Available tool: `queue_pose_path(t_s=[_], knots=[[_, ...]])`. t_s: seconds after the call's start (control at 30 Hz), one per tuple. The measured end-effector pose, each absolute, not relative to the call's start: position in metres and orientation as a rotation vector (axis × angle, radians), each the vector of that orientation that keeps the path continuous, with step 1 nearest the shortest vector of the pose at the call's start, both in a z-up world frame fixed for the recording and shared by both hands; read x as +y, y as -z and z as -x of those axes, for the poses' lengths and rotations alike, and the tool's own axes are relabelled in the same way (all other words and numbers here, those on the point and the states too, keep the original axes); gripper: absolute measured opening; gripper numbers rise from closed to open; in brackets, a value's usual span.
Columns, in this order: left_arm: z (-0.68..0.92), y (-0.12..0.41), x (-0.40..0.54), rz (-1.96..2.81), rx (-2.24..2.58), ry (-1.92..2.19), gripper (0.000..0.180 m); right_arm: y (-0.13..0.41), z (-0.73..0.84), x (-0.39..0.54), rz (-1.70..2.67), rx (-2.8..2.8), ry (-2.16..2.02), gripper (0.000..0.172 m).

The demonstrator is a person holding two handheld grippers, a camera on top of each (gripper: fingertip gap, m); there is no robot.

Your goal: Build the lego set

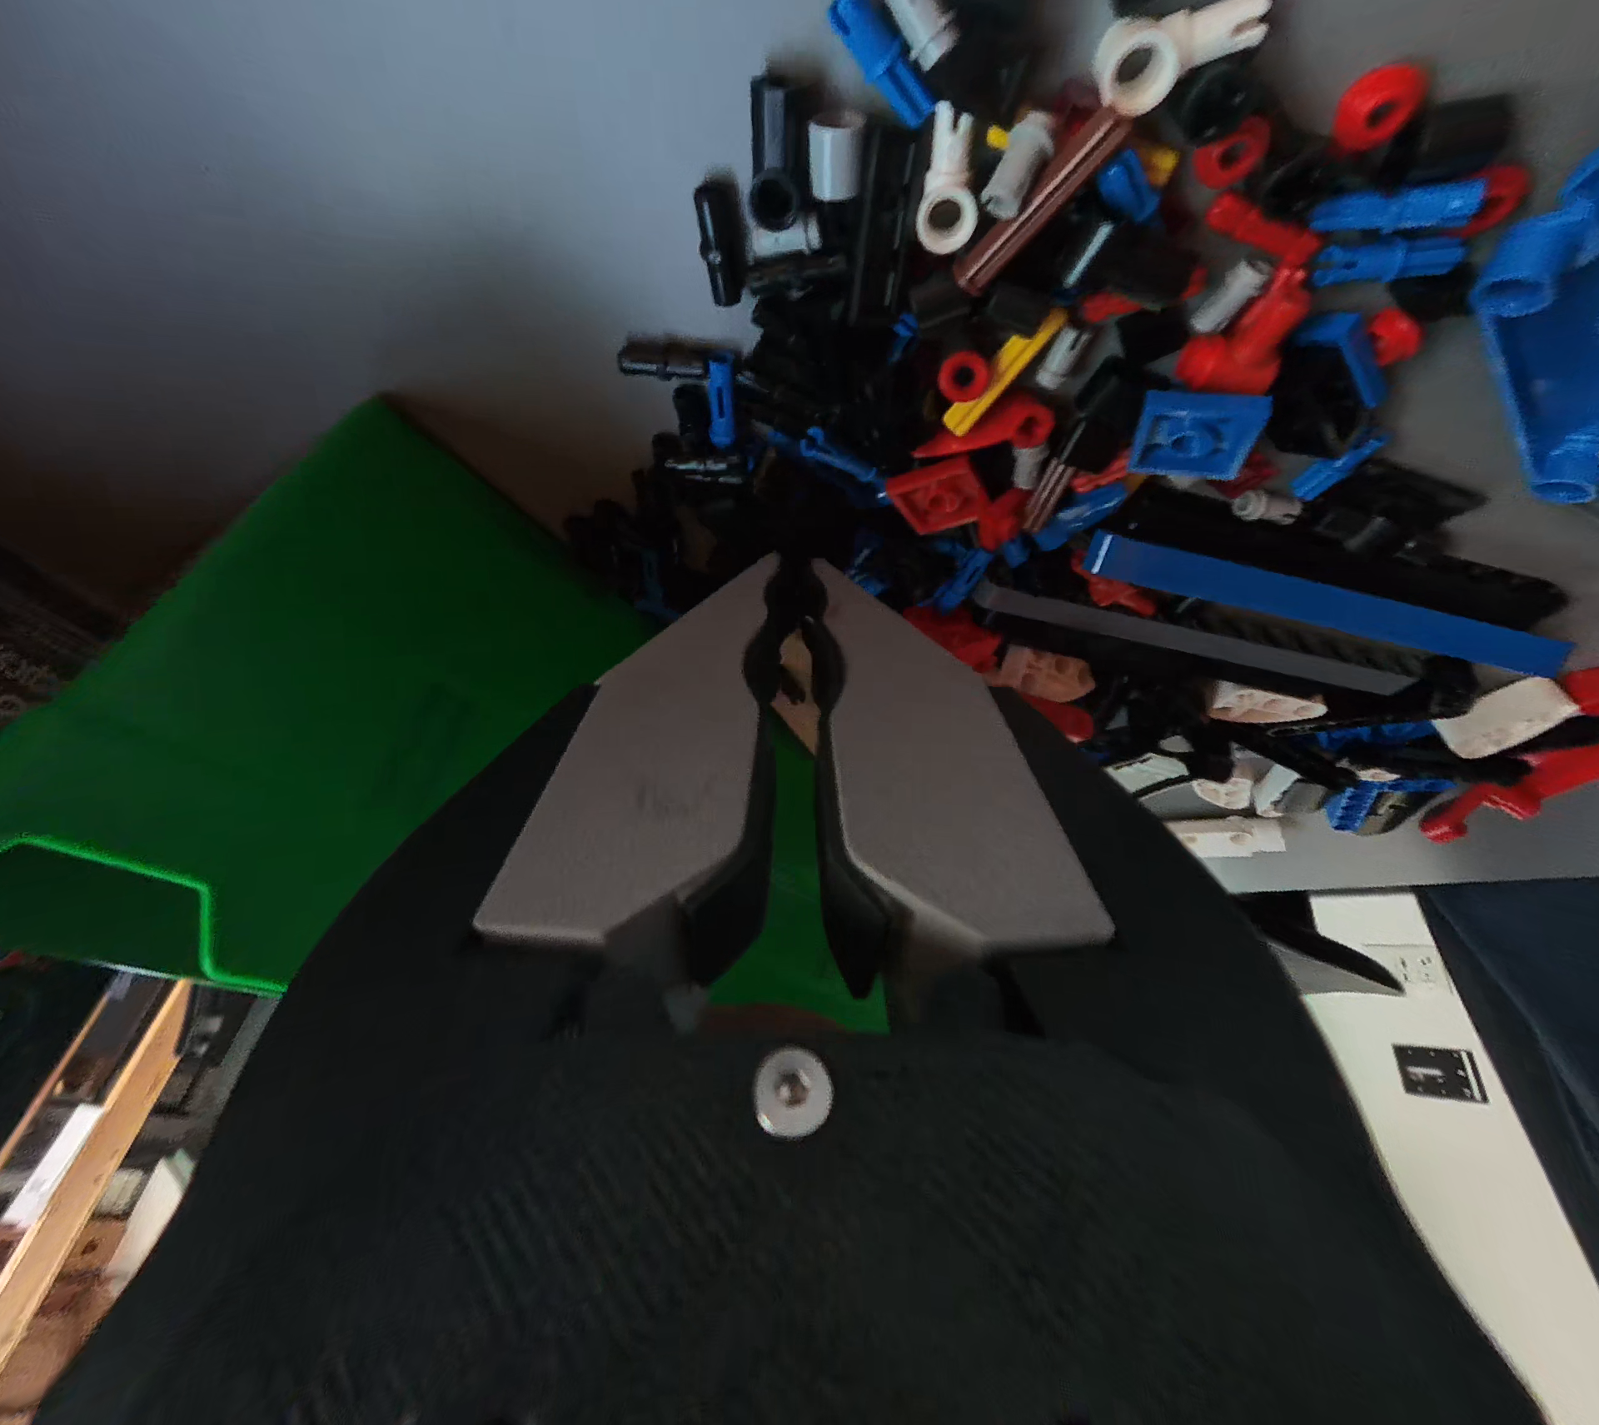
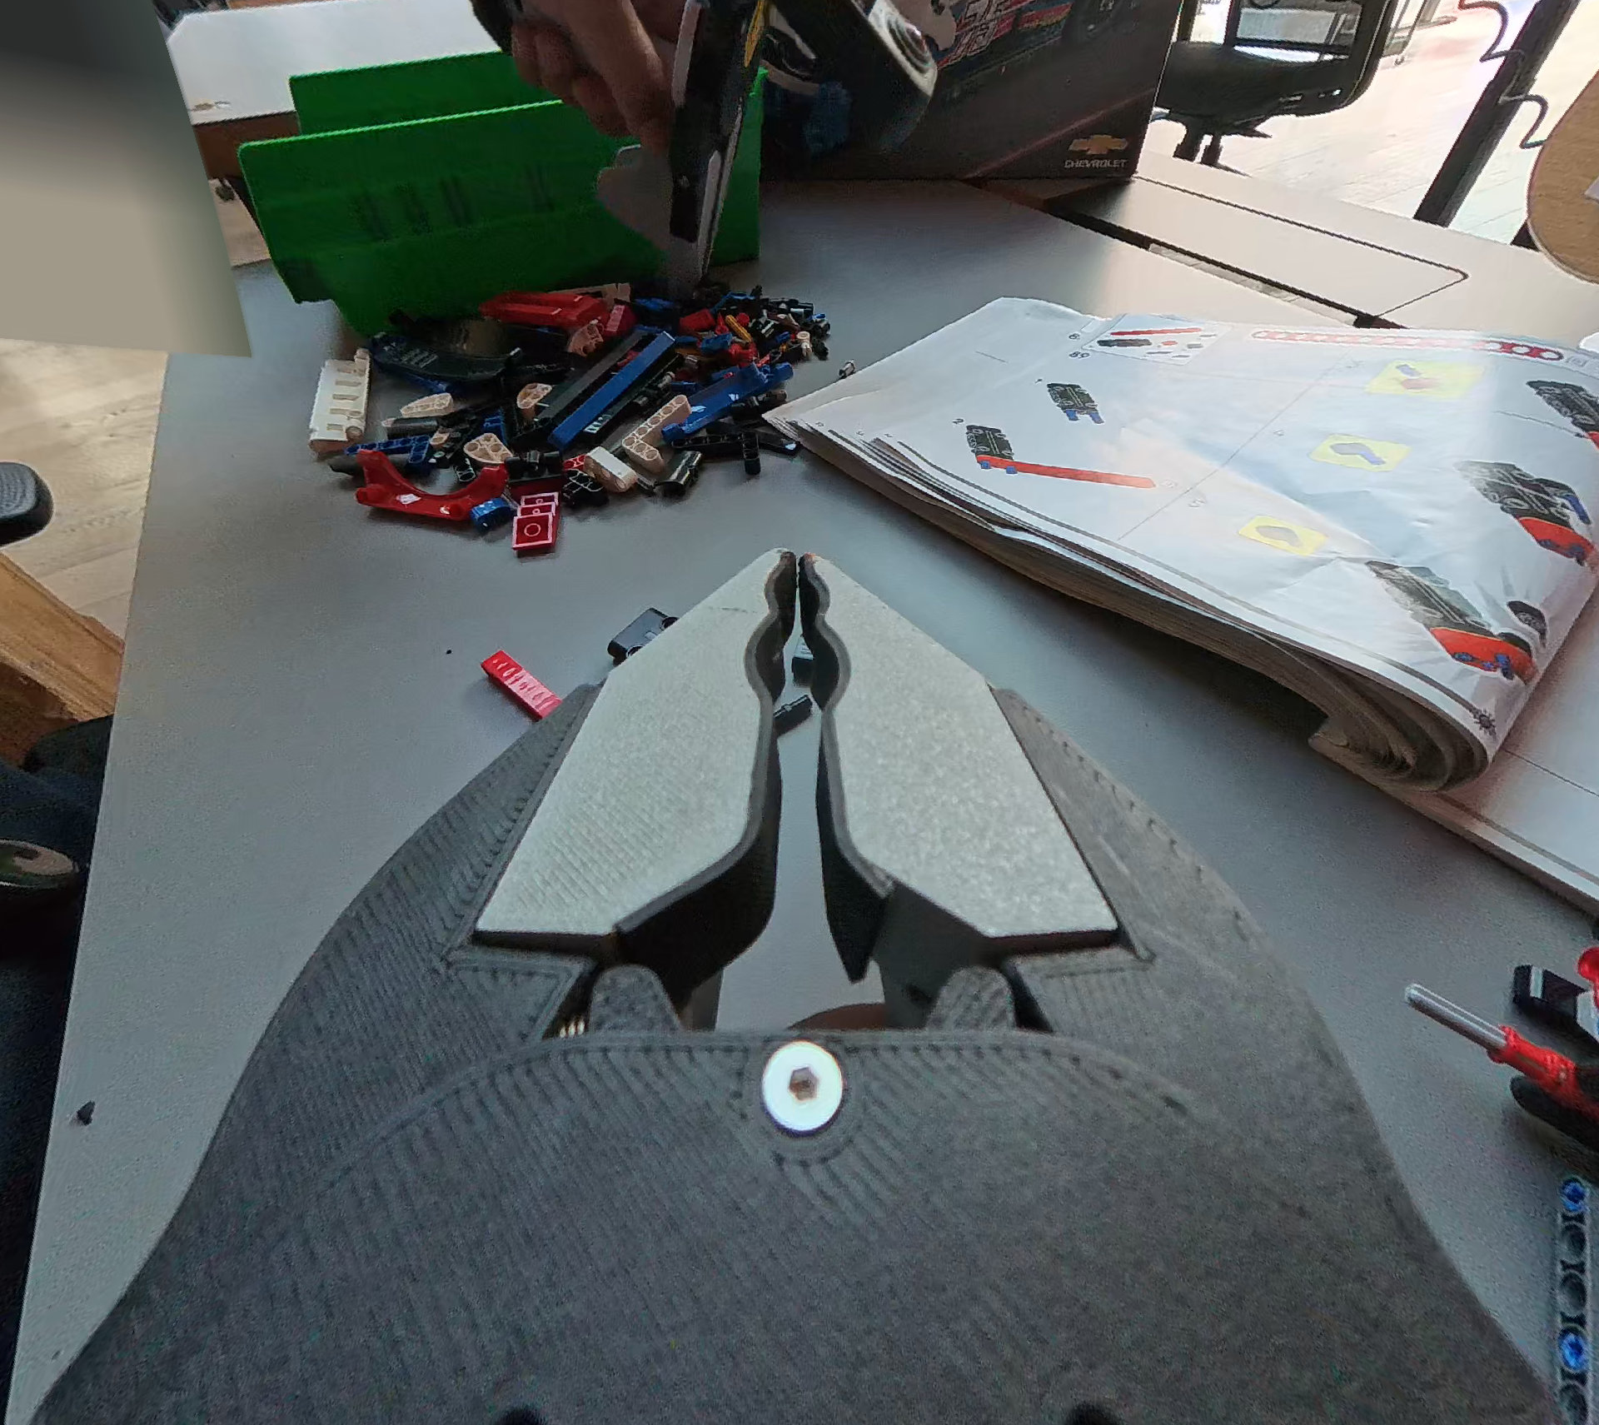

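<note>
Grey table (image 2: 260, 605), brick pile (image 2: 571, 406) beside green bin (image 2: 415, 215): left gripper (image 1: 792, 570) closed at pile's edge, grasp unclear through blur; right gripper (image 2: 797, 570) closed, empty, nearer.

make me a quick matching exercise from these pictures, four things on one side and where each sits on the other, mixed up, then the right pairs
Things
1. green bin
2. open instruction booklet
3. small red flat piece
4. red-handled tool

Places
A. alone on the table, just left of the right gripper's fingertips
B. behind the pile of building pieces
C. near the right edge of the right wrist view, low down
D. right of the pile, pages spread

Pairs: 1-B, 2-D, 3-A, 4-C
</note>
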State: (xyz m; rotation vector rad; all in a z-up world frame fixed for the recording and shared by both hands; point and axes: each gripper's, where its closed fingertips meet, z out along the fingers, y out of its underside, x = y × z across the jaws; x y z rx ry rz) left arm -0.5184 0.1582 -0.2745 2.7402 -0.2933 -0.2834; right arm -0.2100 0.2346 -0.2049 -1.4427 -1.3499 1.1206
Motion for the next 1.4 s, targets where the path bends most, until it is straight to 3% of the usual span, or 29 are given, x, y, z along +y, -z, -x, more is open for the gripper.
queue_pose_path(t_s=[0.3, 0.5, 0.9, 1.4], knots=[[0.520, 0.248, 0.182, -2.894, -0.260, 0.287, 0.007, 0.204, 0.210, 0.236, 1.443, -1.341, -1.127, 0.000], [0.520, 0.261, 0.175, -2.849, -0.284, 0.303, 0.015, 0.204, 0.210, 0.236, 1.440, -1.342, -1.119, 0.000], [0.531, 0.271, 0.175, -2.831, -0.272, 0.323, 0.000, 0.204, 0.209, 0.235, 1.437, -1.344, -1.121, 0.000], [0.531, 0.272, 0.170, -2.830, -0.240, 0.287, 0.000, 0.202, 0.209, 0.235, 1.433, -1.339, -1.121, 0.000]])
